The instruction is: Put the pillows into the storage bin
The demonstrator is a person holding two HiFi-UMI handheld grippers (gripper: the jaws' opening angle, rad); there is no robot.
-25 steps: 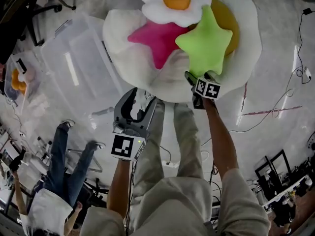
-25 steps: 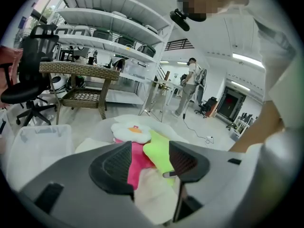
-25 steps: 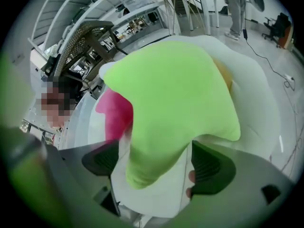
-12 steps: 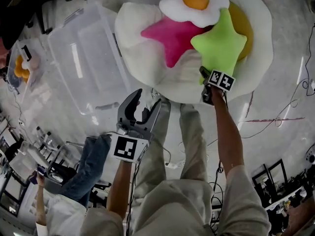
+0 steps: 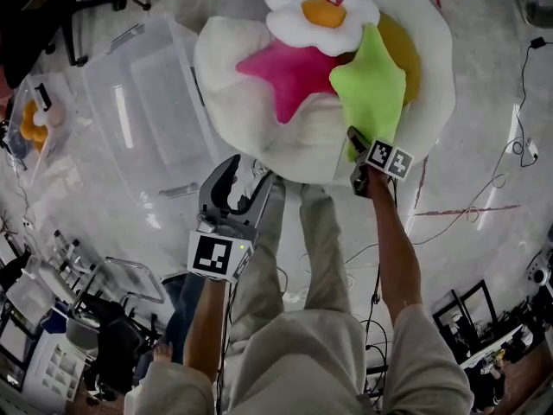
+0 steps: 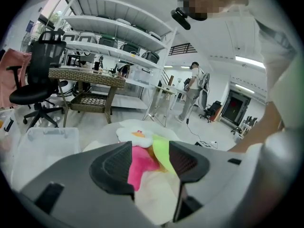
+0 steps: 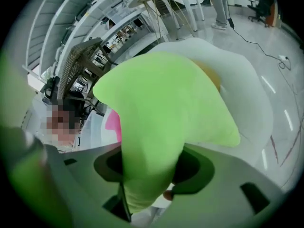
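The right claw was closing at a middling gap, with the lower arm of the green star pillow filling the space between its jaws and both pads against the fabric. The left claw hung with its jaws well apart and nothing between them; the pillow pile showed only beyond its tips. Compared with one second before, the right claw's jaws had narrowed onto the star's arm, and the star had turned from lying broad and flat to a steeper, narrower tilt; the left claw had kept much the same place. Ahead of the right claw the green star leaned on the pink star pillow and touched the flower pillow, all three resting on a large white cushion. The clear storage bin lay ahead and to the left of the left claw, its near edge just beside the cushion's rim. To the right of the right claw lay bare floor, crossed by a thin cable.
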